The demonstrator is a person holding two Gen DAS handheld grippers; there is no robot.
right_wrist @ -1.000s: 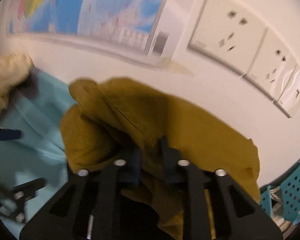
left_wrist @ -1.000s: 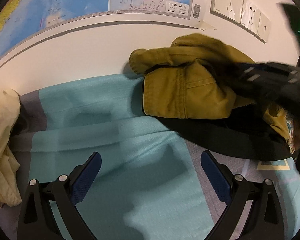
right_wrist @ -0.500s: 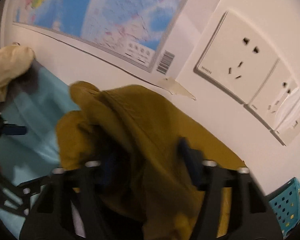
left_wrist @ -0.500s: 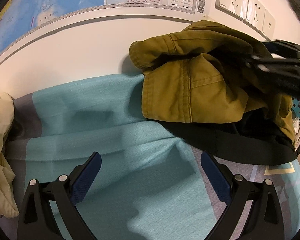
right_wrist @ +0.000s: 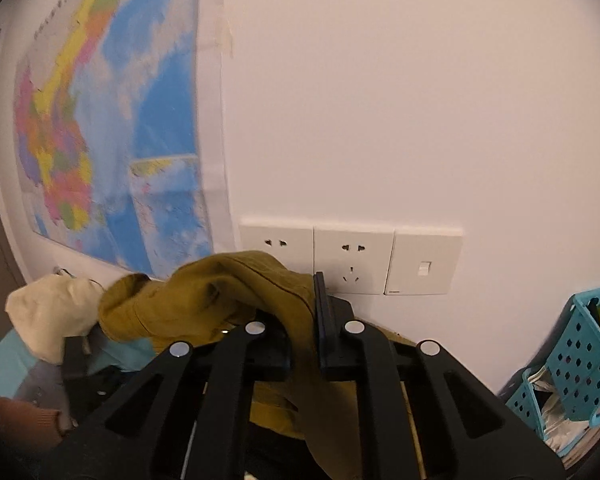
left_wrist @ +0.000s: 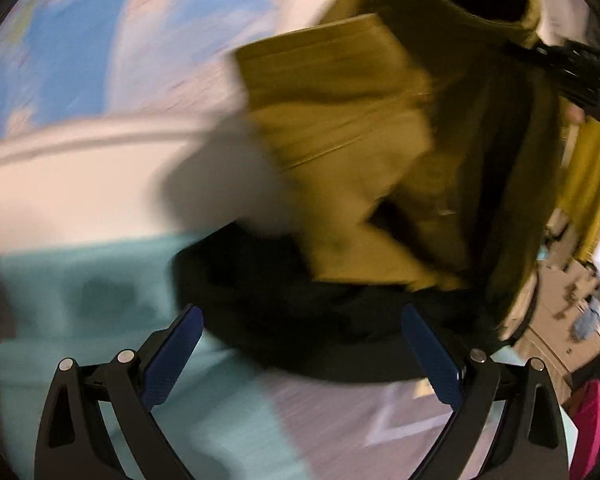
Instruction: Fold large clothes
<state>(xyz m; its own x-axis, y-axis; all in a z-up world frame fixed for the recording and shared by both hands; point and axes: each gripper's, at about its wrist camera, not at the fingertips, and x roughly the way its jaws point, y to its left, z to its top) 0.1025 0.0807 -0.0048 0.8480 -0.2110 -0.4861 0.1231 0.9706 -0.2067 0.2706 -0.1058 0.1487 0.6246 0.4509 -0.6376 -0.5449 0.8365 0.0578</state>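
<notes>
An olive-green jacket [left_wrist: 360, 140] hangs lifted above the bed, with a black garment [left_wrist: 300, 320] lying under it on the teal bedsheet [left_wrist: 80, 300]. My right gripper [right_wrist: 304, 340] is shut on the jacket's fabric [right_wrist: 220, 292] and holds it up near the wall sockets; it also shows at the upper right of the left wrist view [left_wrist: 572, 76]. My left gripper [left_wrist: 300, 356] is open and empty, low over the sheet, with the black garment's edge between its blue pads [left_wrist: 172, 356]. The left wrist view is motion-blurred.
A wall map [right_wrist: 100, 140] and white sockets [right_wrist: 352, 260] are on the wall behind the bed. A cream cloth [right_wrist: 52, 312] lies at the left. A teal perforated basket [right_wrist: 580, 360] stands at the right. Something pink [left_wrist: 588, 420] is at the lower right.
My right gripper opened, shut again on the jacket and raised it well above the bed. My left gripper has swung right and closer to the black garment, staying open.
</notes>
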